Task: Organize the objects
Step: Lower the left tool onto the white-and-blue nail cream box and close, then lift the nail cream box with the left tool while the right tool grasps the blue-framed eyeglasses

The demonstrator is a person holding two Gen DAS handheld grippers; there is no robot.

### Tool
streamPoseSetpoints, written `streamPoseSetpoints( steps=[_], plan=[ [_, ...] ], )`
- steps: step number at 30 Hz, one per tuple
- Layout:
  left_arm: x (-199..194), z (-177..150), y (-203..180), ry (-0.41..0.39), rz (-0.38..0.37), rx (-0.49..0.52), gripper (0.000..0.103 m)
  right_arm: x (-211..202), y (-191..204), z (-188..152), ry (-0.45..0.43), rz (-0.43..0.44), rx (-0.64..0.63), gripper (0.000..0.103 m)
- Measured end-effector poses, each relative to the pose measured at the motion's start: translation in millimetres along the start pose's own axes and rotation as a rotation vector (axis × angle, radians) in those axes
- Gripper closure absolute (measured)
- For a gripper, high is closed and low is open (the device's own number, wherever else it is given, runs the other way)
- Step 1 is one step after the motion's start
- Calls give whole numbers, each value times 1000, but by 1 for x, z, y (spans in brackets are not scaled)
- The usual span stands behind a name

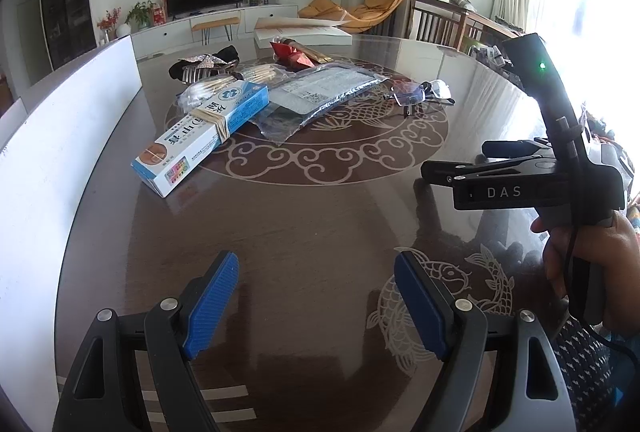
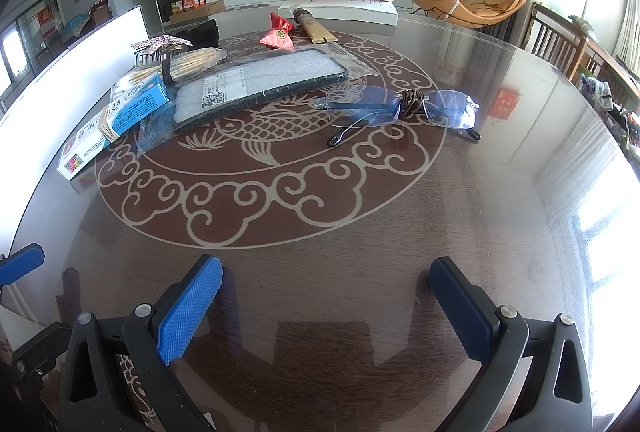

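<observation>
Both of your grippers hang over the near edge of a round, dark, glossy bench (image 2: 500,192) with a pale fish-and-cloud pattern under its glass top. Your left gripper (image 1: 316,306) has its blue pads spread wide with nothing between them, and your right gripper (image 2: 326,306) is spread just as wide and equally empty; in the left view your right hand (image 1: 592,264) grips the handle of that tool at the right edge. The things to sort lie in a loose cluster toward the middle and far left of the bench, well apart from both grippers, with bare bench in between. Nearest on the left is a long blue and white box (image 1: 200,136) with a rubber band around it. Leaning against it is a flat dark case in a clear plastic bag (image 2: 260,84), and behind the box a bundle of toothpicks (image 2: 192,62) and a hair clip (image 1: 202,66) against a black cloth. To the right of the bag lies a pair of rimless glasses (image 2: 404,110), folded arms toward you. Farther back sit a red packet (image 2: 278,32) and a brown tube (image 2: 312,26), with a large open book (image 2: 340,2) at the far edge. A white board (image 1: 48,160) stands along the left side. Beyond are a television, potted plants, an orange lounge chair and curtained windows.
</observation>
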State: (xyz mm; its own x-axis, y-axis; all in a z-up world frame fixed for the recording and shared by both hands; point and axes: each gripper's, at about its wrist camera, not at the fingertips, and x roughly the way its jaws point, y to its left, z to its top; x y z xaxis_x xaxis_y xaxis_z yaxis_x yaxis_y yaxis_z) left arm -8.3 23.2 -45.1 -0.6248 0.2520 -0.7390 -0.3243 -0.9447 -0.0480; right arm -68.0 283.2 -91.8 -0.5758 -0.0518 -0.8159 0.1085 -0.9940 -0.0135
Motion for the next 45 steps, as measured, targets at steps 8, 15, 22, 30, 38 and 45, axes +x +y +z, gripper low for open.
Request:
streamPoseSetpoints(
  steps=[8,15,22,30,38,45],
  plan=[
    [-7,27,24,-27,16,106,24,0,0,0,0,0,0,0],
    [-6,104,87,-100,-20,-61,24,0,0,0,0,1,0,0],
    [75,125,106,83,-71,-46,24,0,0,0,0,1,-1,0],
    [97,108,110,159,-145,-54,52,0,0,0,-1,1,-1,0],
    [47,48,87,102,41,-160,57,1,0,1,-1,2,0,0],
    [43,32,74,60,117,-130,36,1,0,1,-1,3,0,0]
  ],
)
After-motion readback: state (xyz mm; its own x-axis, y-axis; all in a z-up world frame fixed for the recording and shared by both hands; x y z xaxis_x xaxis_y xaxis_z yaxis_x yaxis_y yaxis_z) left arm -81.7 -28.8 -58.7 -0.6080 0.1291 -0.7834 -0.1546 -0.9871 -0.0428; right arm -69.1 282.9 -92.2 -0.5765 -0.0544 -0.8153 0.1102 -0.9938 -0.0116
